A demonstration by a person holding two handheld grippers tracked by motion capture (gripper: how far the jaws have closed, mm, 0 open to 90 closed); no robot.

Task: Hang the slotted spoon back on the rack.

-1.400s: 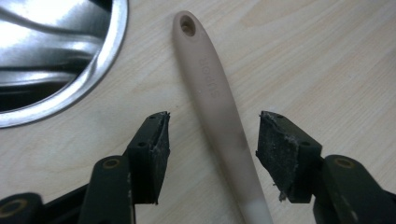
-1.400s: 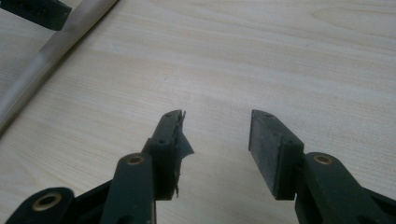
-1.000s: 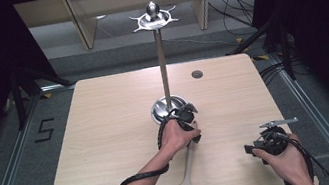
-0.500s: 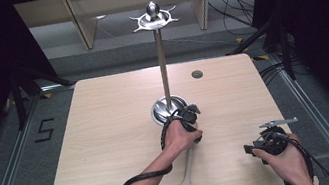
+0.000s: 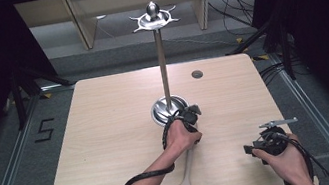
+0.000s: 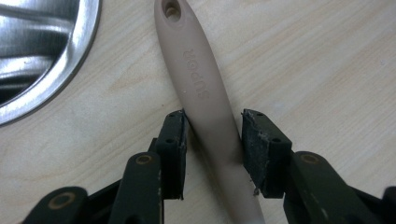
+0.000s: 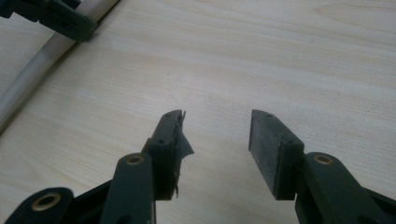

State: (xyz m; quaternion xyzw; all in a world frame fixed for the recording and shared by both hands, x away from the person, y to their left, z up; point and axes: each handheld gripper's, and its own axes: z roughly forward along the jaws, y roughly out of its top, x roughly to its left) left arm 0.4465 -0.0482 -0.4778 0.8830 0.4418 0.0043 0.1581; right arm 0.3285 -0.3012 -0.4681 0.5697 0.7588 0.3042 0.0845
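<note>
Lying flat on the wooden table [image 5: 108, 132], a beige slotted spatula [image 5: 186, 182] points its handle toward the round metal base [image 5: 167, 108] of a tall utensil stand [image 5: 161, 62], with its perforated head nearest the person, at the table's near edge. The handle's tip, pierced by a hanging hole [image 6: 171, 8], ends just beside that base, whose shiny rim [image 6: 70, 60] shows in the left gripper view; raised lettering runs along the handle [image 6: 205, 79]. The left gripper [image 6: 212, 140] sits directly on the near side of the base, its jaws straddling the handle: one pad touches the handle's side, while a narrow gap separates the other pad from it, so the claw is parted around the spatula and not clamped on it. In the high view the left hand [image 5: 180, 138] covers this gripper just in front of the base. The right gripper [image 7: 215, 140] hovers over bare wood, well away from the base toward the table's near right corner, held by the right hand [image 5: 284, 156]; its jaws stand wide apart, grasping nothing. A torn bit of padding hangs from one of its pads [image 7: 180, 140]. A small dark disc [image 5: 197, 74] lies beyond the base, nearer the table's far edge.
</note>
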